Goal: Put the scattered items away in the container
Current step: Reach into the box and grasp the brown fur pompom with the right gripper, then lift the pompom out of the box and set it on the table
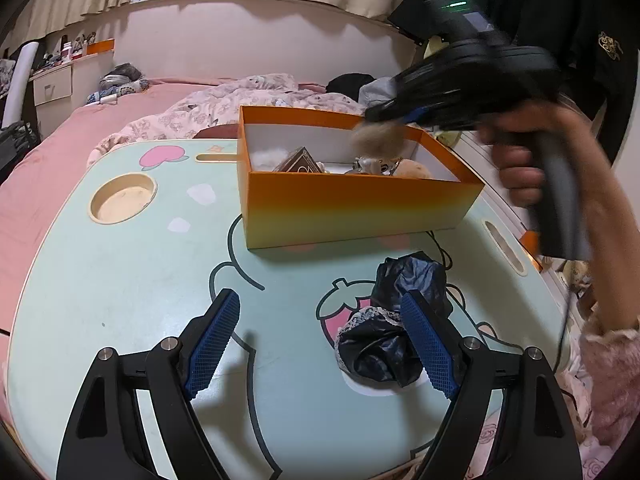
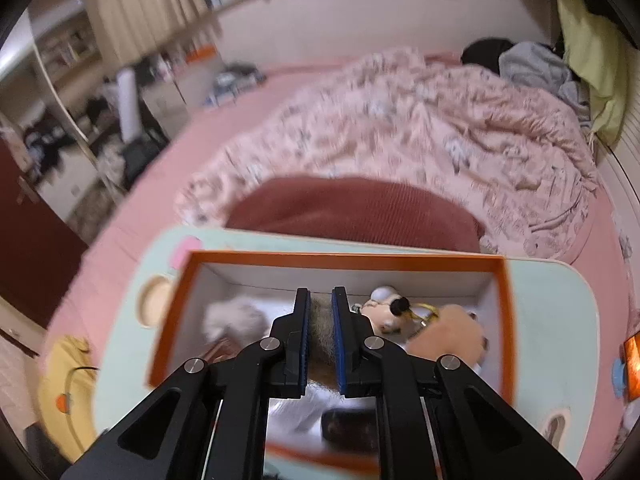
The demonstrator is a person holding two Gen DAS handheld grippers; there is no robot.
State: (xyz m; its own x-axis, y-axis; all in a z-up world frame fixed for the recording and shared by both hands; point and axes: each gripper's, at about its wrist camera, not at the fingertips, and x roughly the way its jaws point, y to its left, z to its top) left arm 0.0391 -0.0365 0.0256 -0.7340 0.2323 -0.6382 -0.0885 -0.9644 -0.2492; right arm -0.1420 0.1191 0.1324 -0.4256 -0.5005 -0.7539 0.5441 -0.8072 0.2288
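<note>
An orange box (image 1: 360,208) stands on the mint lap table (image 1: 120,280). It holds a white fluff (image 2: 236,318), a small figure (image 2: 384,308), a tan plush (image 2: 448,332) and a brown triangular piece (image 1: 300,160). My right gripper (image 2: 320,292) hangs over the box (image 2: 172,320), shut on a grey-brown furry ball (image 2: 320,332). From the left wrist view that gripper (image 1: 376,116) and the ball (image 1: 378,138) look blurred above the box's far rim. My left gripper (image 1: 320,298) is open low over the table. A crumpled black item with lace trim (image 1: 384,344) lies against its right finger (image 1: 424,340).
The table has a round cup recess (image 1: 122,199) at the left and a slot (image 1: 504,248) at the right. A pink bed with a flowered quilt (image 2: 400,128) surrounds it. A hand (image 1: 520,168) holds the right gripper's handle. A thin black cord (image 1: 440,252) runs behind the black item.
</note>
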